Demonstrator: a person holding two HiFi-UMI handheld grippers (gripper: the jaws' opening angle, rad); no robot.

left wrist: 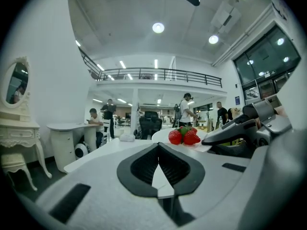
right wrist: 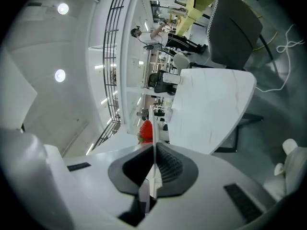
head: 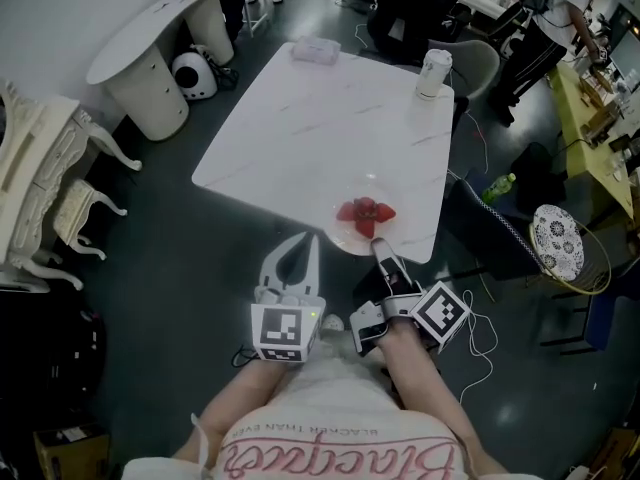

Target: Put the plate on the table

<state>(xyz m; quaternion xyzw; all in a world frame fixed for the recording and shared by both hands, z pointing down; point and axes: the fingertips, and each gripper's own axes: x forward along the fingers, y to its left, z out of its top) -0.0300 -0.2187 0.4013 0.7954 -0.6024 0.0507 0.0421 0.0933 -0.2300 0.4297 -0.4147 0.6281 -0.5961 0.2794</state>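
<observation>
First, the head view. The plate point(head: 345, 236) with the strawberries point(head: 366, 214) lies over the near edge of the white table point(head: 320, 118), and a part of it hangs out past this edge. The right gripper point(head: 380, 248) reaches it from the person's side and holds its near rim, so the plate is straight ahead of this gripper and most of the table lies further ahead. The left gripper point(head: 313, 240) is just beside, to the left of the plate, and does not touch it. I cannot tell here if the plate rests on the table.

In the left gripper view, the left gripper point(left wrist: 159, 152) has its jaws together with nothing between them. This view shows the plate point(left wrist: 160, 135) from the side, level, with the right gripper point(left wrist: 207, 139) at its rim.

In the right gripper view, the right gripper point(right wrist: 153, 162) is clamped on the thin rim of the plate point(right wrist: 152, 133), seen edge-on, with a strawberry point(right wrist: 146, 129) behind. I judge that the next move is forward and down, until the whole plate is supported.
</observation>
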